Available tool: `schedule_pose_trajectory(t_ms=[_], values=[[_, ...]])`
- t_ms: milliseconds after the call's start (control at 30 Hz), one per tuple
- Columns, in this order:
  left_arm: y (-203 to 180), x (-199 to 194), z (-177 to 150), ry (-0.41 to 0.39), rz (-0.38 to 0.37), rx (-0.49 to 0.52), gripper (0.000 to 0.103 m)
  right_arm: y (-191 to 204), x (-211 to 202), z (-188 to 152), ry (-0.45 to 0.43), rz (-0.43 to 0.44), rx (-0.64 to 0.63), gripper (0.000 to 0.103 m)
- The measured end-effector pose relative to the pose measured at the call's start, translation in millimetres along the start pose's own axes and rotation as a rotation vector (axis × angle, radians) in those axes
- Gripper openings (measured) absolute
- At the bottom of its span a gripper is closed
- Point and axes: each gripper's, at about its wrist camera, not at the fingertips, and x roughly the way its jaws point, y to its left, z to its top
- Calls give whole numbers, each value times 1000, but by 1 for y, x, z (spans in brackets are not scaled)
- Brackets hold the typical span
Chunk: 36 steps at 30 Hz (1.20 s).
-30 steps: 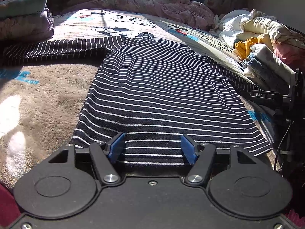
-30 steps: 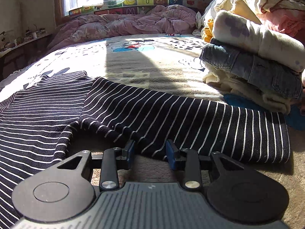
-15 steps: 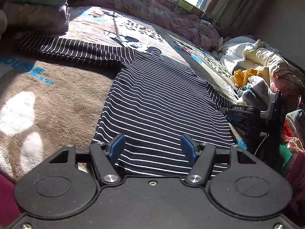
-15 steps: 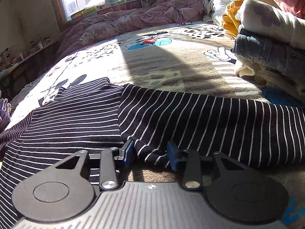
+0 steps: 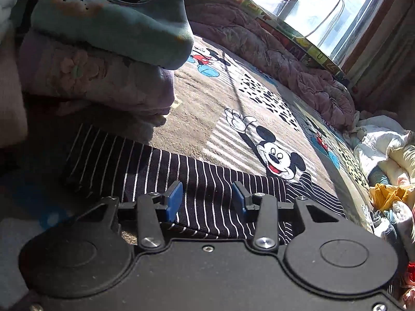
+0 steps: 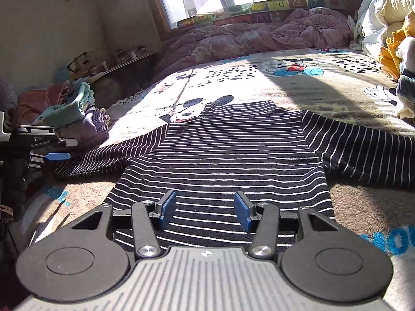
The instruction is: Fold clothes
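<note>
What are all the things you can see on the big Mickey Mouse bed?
striped shirt: one, black with white stripes, spread flat mid-bed, sleeves out
cartoon blanket: one, beige, covering the bed
quilt: one, pink-purple, bunched under the window
folded clothes: one stack, teal on purple, beside the left sleeve
loose clothes pile: one, white, yellow, denim, right edge
left gripper: blue fingers apart, over the left sleeve
right gripper: blue fingers apart, over the shirt's hem
</note>
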Motion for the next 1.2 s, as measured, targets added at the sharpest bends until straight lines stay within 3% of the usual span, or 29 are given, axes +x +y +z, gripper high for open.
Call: schedule_pose_trajectory(t_ms=[67,133,167,200,233,333,533,633,667,767,867,967,1067,1200], values=[[-7,35,0,59,-5,-3,39,17,13,-15,46,49,-32,55],[-6,67,-6,112,76,58,38,29,20,-29,82,56,-78,56],[-6,70,-7,104,108,89,23,33,18,-34,77,46,-106,56],[-5,67,-8,84,135,119,22,38,17,-39,73,36,-133,57],[-5,65,-8,65,161,148,22,41,14,-42,70,31,-155,57],[-15,35,-15,-22,206,187,40,46,2,-48,66,30,-201,60],[-61,14,-54,-42,63,259,42,50,-13,-62,67,33,-225,60],[-85,20,-74,0,46,315,41,46,-19,-62,107,65,-190,65],[-91,18,-79,13,53,320,41,43,-24,-62,111,72,-173,65],[-109,-13,-106,25,-49,283,42,30,-47,-64,98,77,-101,64],[-121,-39,-147,62,-62,301,42,10,-74,-65,51,73,9,62],[-125,-55,-193,110,-14,361,47,-14,-104,-65,-60,-26,75,62],[-137,-73,-227,52,77,528,53,-38,-121,-65,-119,-138,118,62],[-147,-87,-244,51,137,616,59,-64,-118,-81,-71,-215,157,63]])
